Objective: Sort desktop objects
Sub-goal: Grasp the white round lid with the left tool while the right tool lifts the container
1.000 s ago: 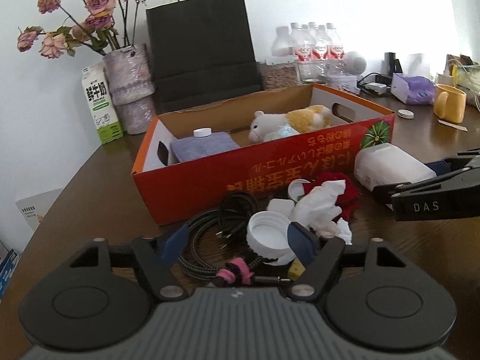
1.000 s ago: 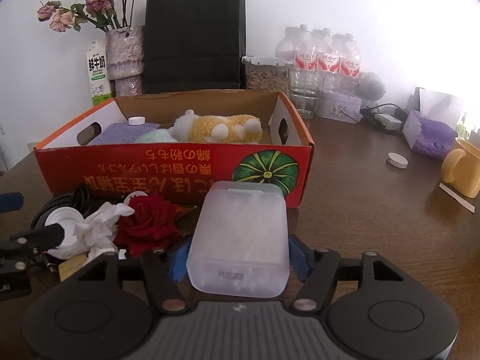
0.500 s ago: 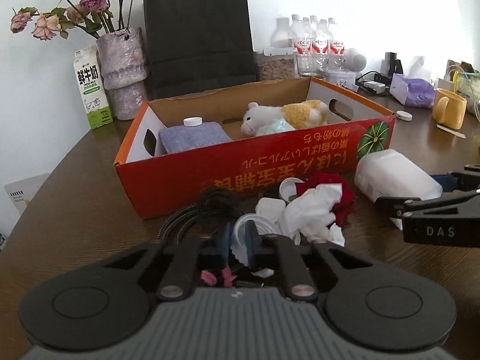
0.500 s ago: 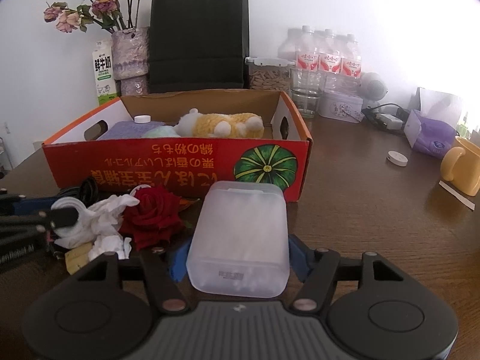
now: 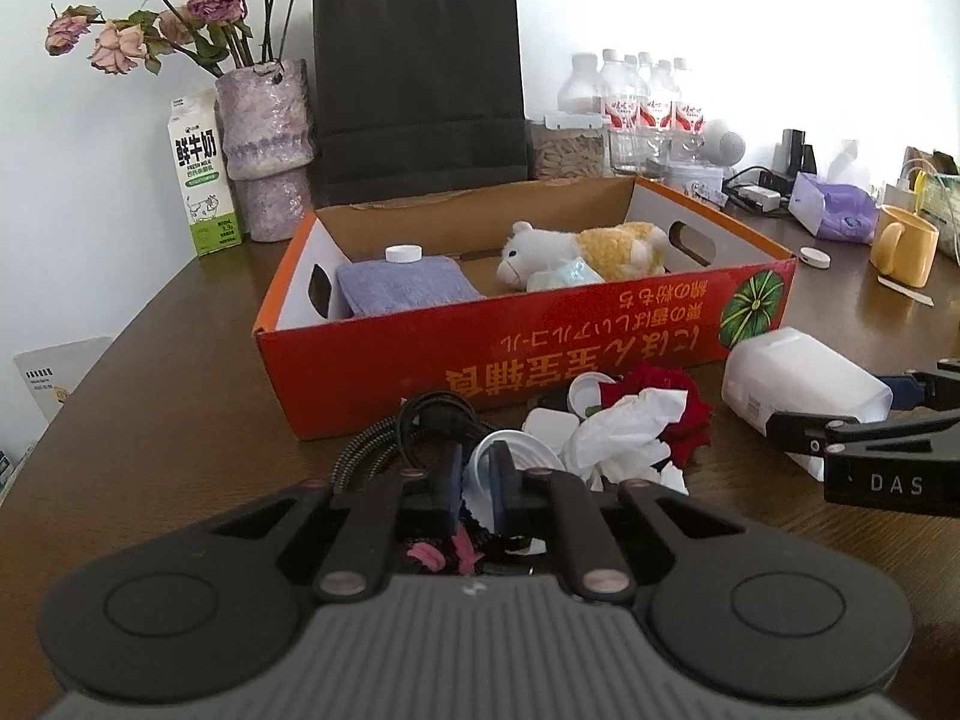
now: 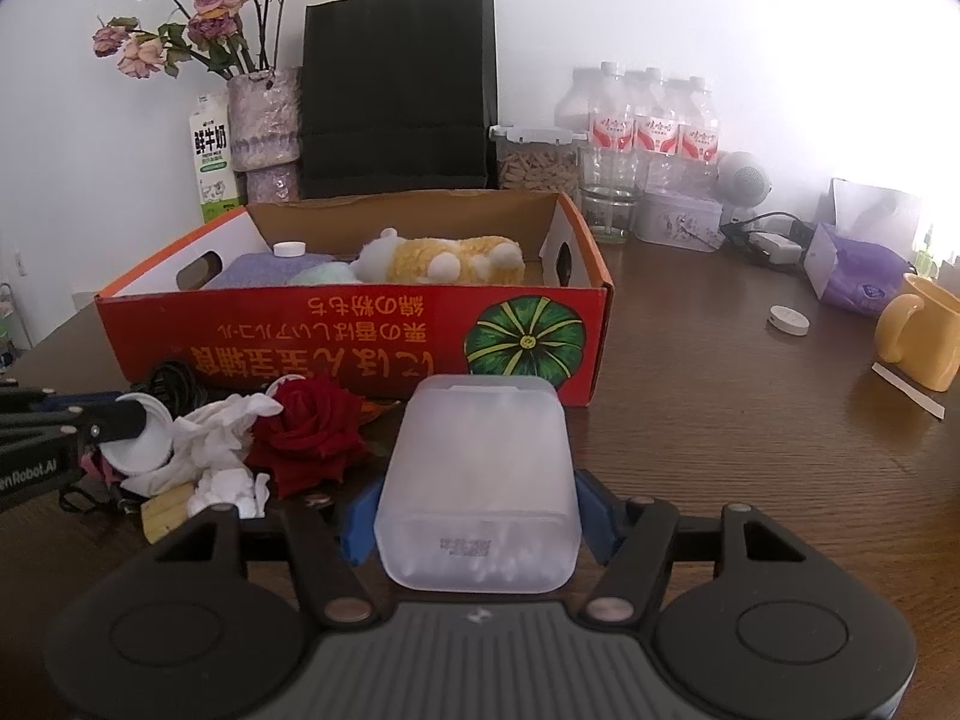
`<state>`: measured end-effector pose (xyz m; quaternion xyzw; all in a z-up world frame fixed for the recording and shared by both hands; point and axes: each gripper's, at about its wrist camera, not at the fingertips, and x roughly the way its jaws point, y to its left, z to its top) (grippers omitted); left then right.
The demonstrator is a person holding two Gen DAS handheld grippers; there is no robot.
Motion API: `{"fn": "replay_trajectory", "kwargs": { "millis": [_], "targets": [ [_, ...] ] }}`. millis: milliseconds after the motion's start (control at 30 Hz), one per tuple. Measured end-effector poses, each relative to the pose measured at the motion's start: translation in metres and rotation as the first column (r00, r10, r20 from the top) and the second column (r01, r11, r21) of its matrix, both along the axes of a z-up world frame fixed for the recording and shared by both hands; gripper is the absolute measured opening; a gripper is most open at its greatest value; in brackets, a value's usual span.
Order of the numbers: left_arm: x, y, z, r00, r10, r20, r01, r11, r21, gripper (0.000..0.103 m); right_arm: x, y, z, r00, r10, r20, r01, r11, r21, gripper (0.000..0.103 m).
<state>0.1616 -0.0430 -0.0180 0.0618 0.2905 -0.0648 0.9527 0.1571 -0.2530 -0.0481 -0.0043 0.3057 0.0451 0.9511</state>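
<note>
Now the left gripper (image 5: pixel 475 483) is clamped on the rim of a white plastic lid (image 5: pixel 510 456), its jaws having just closed, while the right gripper (image 6: pixel 474 516) grips a frosted plastic box (image 6: pixel 480 480) between its blue pads. Just beyond lie crumpled tissue (image 5: pixel 618 438), a red rose (image 6: pixel 312 426) and a black cable (image 5: pixel 420 420) against the red cardboard box (image 5: pixel 540 354), which holds a plush toy (image 5: pixel 582 249). Around them spreads the dark wooden table (image 6: pixel 720 420); a black paper bag (image 5: pixel 420 84) and vase of dried roses (image 5: pixel 264 138) stand by the white wall (image 5: pixel 90 180).

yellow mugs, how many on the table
1. The yellow mug stands at the table's right edge, beside the purple tissue pack. More may sit out of frame.
</note>
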Motion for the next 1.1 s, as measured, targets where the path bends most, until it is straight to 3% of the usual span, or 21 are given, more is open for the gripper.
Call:
{"fn": "replay_trajectory", "kwargs": {
  "millis": [333,633,933,1100],
  "targets": [
    [-0.007,0.005,0.014,0.999,0.008,0.032,-0.008,1.0,-0.021,0.01,-0.013,-0.004,0.014,0.999,0.009,0.049,-0.01,1.0,0.028,0.063],
    [-0.005,0.009,0.038,0.995,0.02,0.097,-0.018,0.999,-0.03,0.01,-0.018,0.001,0.046,0.989,0.042,0.142,-0.046,0.999,0.023,0.063],
    [0.036,0.004,0.083,0.982,0.028,0.189,-0.017,0.998,-0.059,0.01,0.021,0.013,0.086,0.968,0.07,0.24,-0.077,0.997,0.022,0.063],
    [0.079,0.001,0.091,0.986,0.05,0.16,-0.037,0.996,-0.083,0.01,0.064,0.02,0.097,0.967,0.061,0.249,-0.072,0.997,0.036,0.063]
  ]
}}
